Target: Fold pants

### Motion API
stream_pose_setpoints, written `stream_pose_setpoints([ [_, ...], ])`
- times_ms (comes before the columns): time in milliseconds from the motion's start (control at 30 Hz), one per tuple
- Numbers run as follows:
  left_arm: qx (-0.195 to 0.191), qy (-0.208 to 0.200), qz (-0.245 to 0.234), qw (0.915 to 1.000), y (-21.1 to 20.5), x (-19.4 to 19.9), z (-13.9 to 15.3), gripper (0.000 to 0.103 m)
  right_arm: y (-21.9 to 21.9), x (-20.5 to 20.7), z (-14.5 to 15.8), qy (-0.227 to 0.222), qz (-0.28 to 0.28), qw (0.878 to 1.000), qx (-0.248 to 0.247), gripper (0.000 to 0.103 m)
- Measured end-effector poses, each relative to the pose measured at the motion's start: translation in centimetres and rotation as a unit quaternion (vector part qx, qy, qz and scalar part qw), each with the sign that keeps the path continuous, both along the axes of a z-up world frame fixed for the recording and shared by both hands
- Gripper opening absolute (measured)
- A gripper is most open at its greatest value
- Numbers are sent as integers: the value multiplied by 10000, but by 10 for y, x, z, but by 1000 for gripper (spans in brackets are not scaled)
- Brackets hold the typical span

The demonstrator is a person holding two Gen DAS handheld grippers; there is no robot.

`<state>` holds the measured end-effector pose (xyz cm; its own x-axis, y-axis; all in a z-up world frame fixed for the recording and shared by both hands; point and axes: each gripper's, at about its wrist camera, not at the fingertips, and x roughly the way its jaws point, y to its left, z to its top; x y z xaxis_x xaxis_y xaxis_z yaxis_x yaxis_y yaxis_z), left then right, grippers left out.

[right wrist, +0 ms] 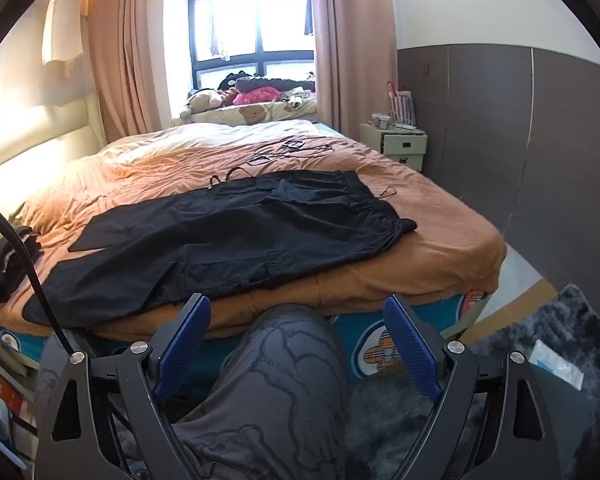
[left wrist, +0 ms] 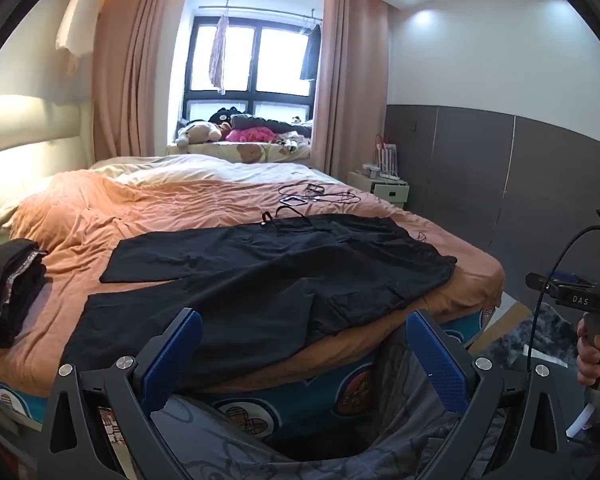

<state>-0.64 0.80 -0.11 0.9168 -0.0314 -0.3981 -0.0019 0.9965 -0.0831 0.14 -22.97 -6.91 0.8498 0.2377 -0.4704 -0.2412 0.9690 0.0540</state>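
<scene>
While black pants [left wrist: 260, 276] lie flat on bed [left wrist: 160, 204], L tongs [left wrist: 304, 356] & R tongs [right wrist: 298, 350] gape apart, holding nothing.

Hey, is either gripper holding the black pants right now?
No, the left gripper and right gripper both hang open short of the bed, and the black pants lie spread flat, untouched.

Daylight pours through the dark-framed window [left wrist: 252, 64], pink curtains [left wrist: 128, 80] hanging either side. A bed [left wrist: 160, 204] in an orange sheet fills the room; a pale nightstand [right wrist: 396, 144] stands against the grey-panelled wall [right wrist: 520, 120], a dark shaggy rug [right wrist: 540, 332] below.
</scene>
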Motion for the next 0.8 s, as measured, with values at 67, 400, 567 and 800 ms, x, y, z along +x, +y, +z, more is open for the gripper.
stream_pose_setpoints([
  [67,-6,-8,-11,10000,0,0,0,103,0,0,1,19,40,10000,48,88],
  [400,-108,-122,39,9999,8,-10,-1,103,-3,2,-2,6,68,9999,94,88],
  [567,-158,-118,86,9998,11,-11,-3,103,-3,2,-3,19,57,9999,94,88],
  [800,-122,-150,113,9997,9,-14,-2,103,1,0,-3,-1,-1,10000,44,88],
])
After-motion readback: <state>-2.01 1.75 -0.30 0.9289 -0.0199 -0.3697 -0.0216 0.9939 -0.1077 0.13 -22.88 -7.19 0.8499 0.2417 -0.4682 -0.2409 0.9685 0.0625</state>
